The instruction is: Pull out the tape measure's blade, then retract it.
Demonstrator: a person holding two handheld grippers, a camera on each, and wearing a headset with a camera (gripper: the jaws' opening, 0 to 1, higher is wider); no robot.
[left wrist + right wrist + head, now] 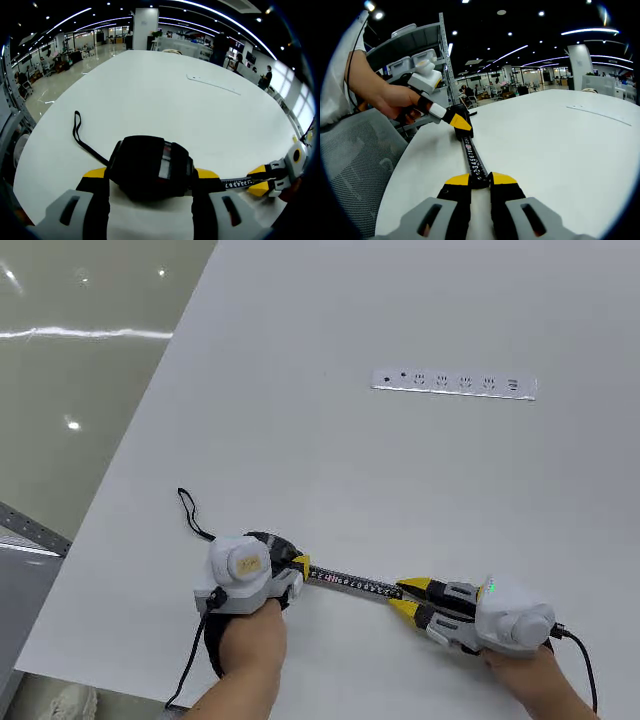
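The black tape measure case [150, 167] sits on the white table with my left gripper [150, 175] shut on it, yellow-tipped jaws against both its sides. In the head view the case [272, 548] lies near the front left, held by that gripper [285, 558]. A short length of blade [350, 582] runs right from it. My right gripper [403, 596] is shut on the blade's far end. The right gripper view shows its jaws [480, 179] pinching the numbered blade [471, 155], which leads to the left gripper [456, 120]. The case's black wrist strap [188, 510] trails behind it.
A white power strip [455, 383] lies flat toward the far right of the table. The table's left edge [120, 455] drops to a shiny floor. A grey mesh chair [355, 165] and metal shelving [420, 45] stand beside the table's near side.
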